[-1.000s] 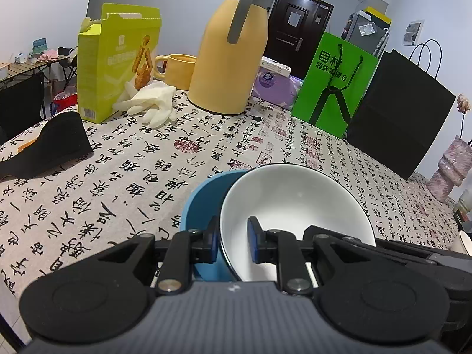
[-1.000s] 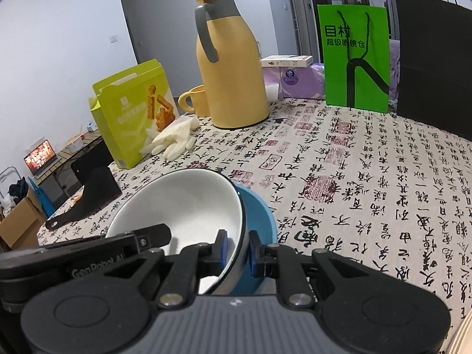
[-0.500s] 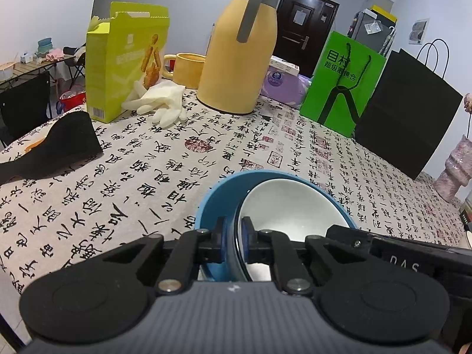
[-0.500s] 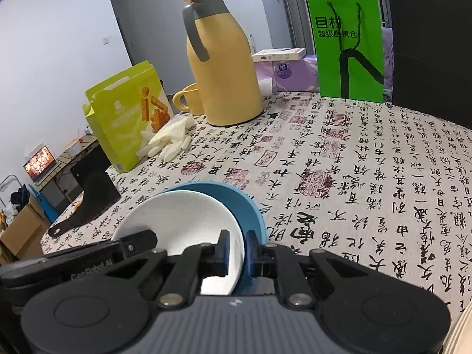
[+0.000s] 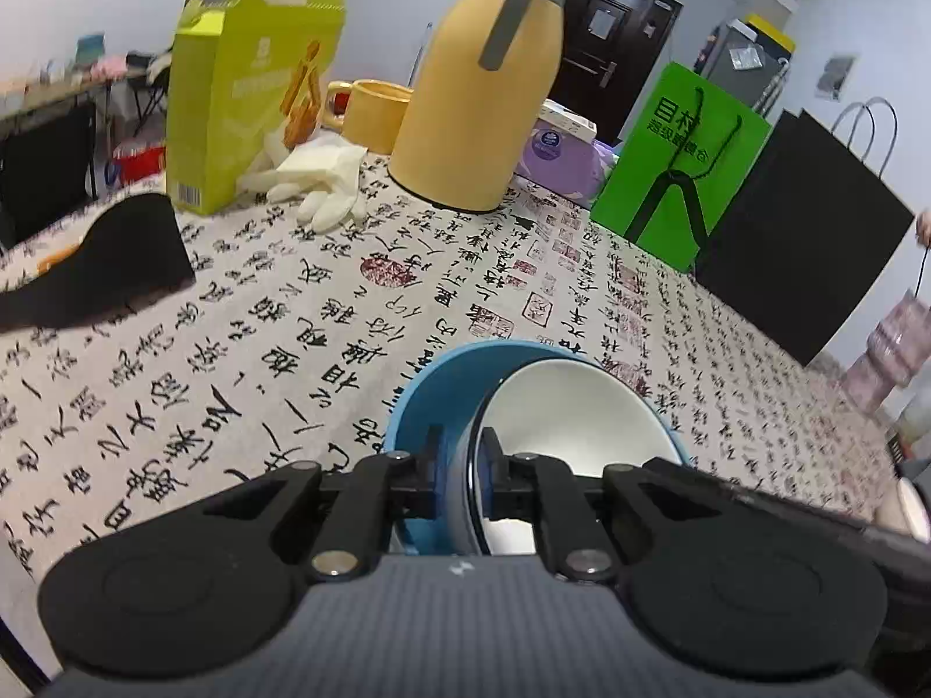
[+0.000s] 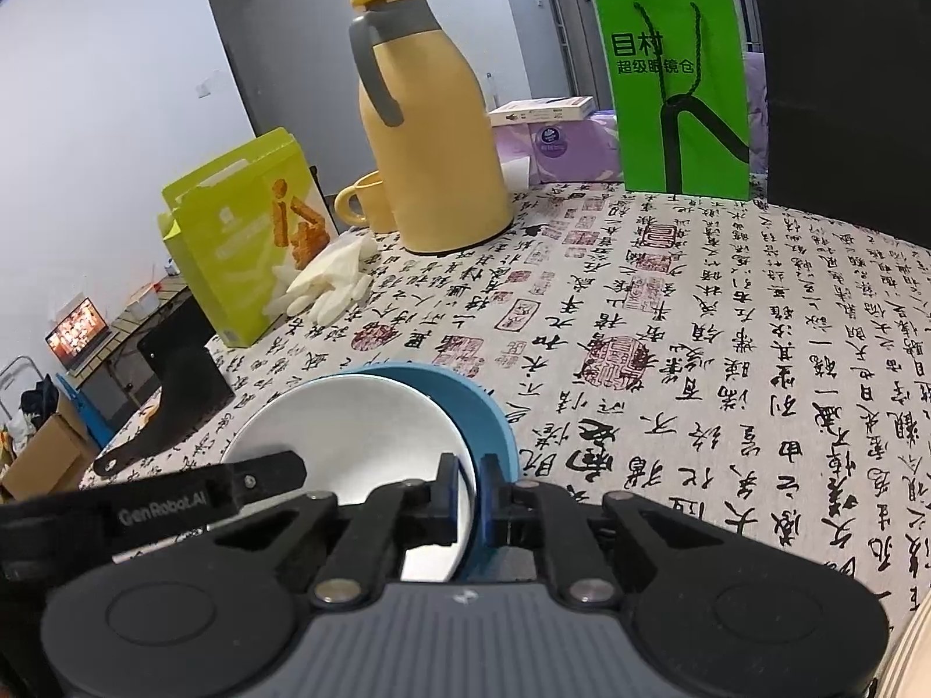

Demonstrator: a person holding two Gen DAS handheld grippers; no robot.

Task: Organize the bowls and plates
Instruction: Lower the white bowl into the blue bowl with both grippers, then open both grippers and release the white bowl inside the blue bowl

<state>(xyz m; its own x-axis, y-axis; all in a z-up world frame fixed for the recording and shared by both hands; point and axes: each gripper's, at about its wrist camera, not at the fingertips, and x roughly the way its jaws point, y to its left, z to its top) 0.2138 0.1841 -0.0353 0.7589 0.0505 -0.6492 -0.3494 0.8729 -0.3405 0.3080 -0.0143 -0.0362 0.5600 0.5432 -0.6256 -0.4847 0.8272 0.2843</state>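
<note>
A white bowl (image 5: 573, 413) sits nested inside a blue bowl (image 5: 433, 401) on the calligraphy tablecloth, close in front of both cameras. My left gripper (image 5: 462, 462) is shut on the near left rims of the two bowls. My right gripper (image 6: 470, 491) is shut on their rims from the other side; the white bowl (image 6: 355, 436) and blue bowl (image 6: 489, 424) show there too. The left gripper's finger (image 6: 256, 483) reaches into the right wrist view. The bowls' undersides are hidden.
A yellow thermos jug (image 5: 483, 87), a yellow mug (image 5: 369, 113), a lime-green box (image 5: 250, 87) and white gloves (image 5: 317, 180) stand at the back. A green bag (image 5: 681, 163), a black bag (image 5: 797, 232) and a purple pack (image 5: 558, 157) line the right. A black object (image 5: 110, 262) lies left.
The white bowl has come down from a tilt above the blue bowl and now sits inside it. Both grippers have moved down with it and stay closed on the rims.
</note>
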